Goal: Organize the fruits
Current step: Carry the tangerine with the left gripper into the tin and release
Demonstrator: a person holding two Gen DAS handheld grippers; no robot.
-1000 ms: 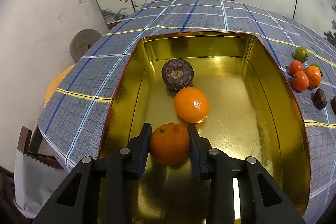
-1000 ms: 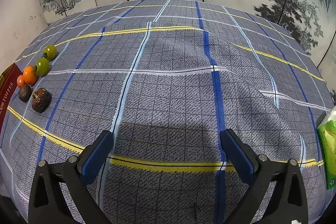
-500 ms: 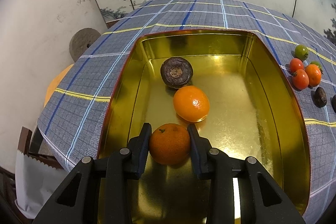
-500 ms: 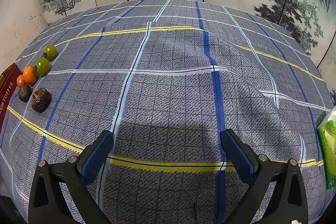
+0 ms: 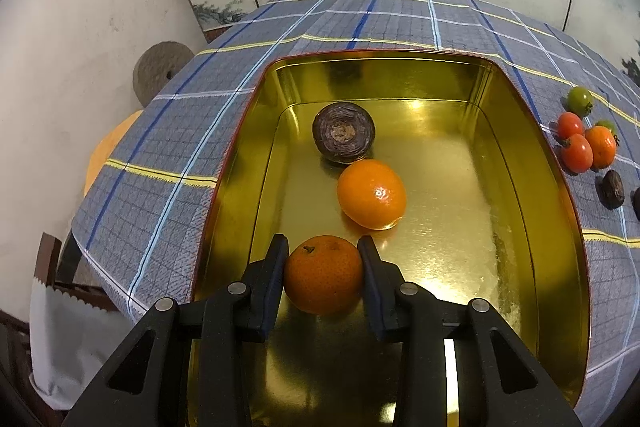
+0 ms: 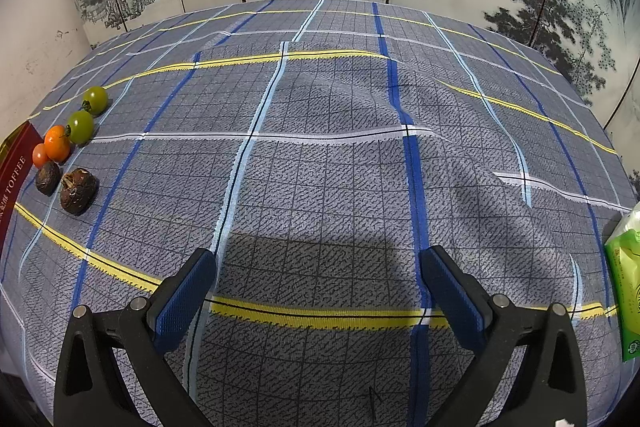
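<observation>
The mandarin [image 5: 323, 273] sits clenched in my left claw [image 5: 323, 275] above the gold tin [image 5: 560, 227]; I lower gently before releasing.

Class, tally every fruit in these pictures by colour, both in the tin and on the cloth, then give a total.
Orange fruits: 3
Red fruits: 2
Green fruits: 2
Dark fruits: 3
Total: 10
</observation>
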